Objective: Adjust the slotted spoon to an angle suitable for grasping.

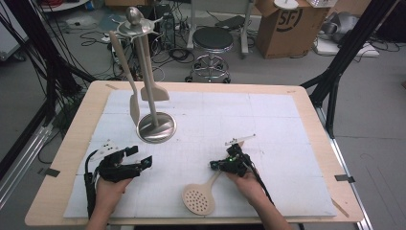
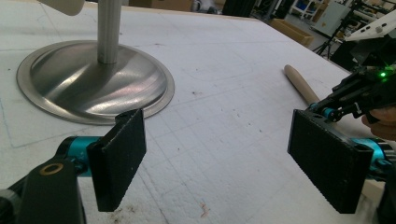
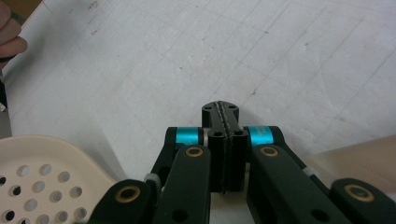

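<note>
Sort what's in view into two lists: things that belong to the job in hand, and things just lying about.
Job in hand:
- perforated skimmer, beside the right gripper
- utensil stand with two hanging spatulas
- left gripper, jaws open

Lying about:
- stool
- cardboard box
- floor cables

We hold our left claw (image 1: 143, 162) low and level, jaws spread wide with nothing between them. Our right claw (image 1: 214, 165) points leftward, jaws pressed fully together, our hand (image 1: 245, 181) gripping behind.
</note>
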A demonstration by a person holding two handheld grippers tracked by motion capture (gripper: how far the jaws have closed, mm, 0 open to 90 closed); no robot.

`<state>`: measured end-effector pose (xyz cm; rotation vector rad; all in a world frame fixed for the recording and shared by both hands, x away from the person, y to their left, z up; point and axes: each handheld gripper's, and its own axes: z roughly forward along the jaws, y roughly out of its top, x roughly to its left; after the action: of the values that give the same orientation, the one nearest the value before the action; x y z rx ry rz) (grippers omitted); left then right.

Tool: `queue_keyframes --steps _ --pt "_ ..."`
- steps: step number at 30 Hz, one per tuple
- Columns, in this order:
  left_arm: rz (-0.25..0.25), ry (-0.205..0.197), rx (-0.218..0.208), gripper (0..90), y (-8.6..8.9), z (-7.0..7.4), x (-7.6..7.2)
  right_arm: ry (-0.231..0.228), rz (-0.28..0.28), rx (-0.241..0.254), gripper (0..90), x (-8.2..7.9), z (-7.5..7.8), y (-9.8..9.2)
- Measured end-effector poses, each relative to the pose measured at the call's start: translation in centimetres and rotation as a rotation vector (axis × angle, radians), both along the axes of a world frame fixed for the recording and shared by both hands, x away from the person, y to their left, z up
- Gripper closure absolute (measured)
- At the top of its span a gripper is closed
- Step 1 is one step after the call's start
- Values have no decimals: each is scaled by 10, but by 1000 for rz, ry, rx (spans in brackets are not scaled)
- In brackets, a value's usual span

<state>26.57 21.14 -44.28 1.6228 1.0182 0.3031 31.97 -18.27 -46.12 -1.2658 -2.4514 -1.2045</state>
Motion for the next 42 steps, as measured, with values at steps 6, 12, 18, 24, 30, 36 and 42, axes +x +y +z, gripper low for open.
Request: queue_keyframes --steps 6,12,18,24,30,36,42 --pt "5 2 -3 200 1 0 0 3 -39 -1 900 4 0 -15" --pt "4 0 1 200 0 0 -1 -2 -56 -9 900 6 1 -22" --pt "-1 4 2 200 0 -1 0 -10 -66 -9 900 7 0 -25" --pt "1 3 4 200 0 -1 1 20 -126 31 900 8 0 -30" --pt "3 8 9 200 0 -2 2 -8 -160 138 900 4 13 -47" --pt "2 4 12 200 0 -1 2 -19 -224 122 900 -4 17 -82" --pt "6 2 9 200 0 -1 2 5 -250 83 900 -9 14 -102"
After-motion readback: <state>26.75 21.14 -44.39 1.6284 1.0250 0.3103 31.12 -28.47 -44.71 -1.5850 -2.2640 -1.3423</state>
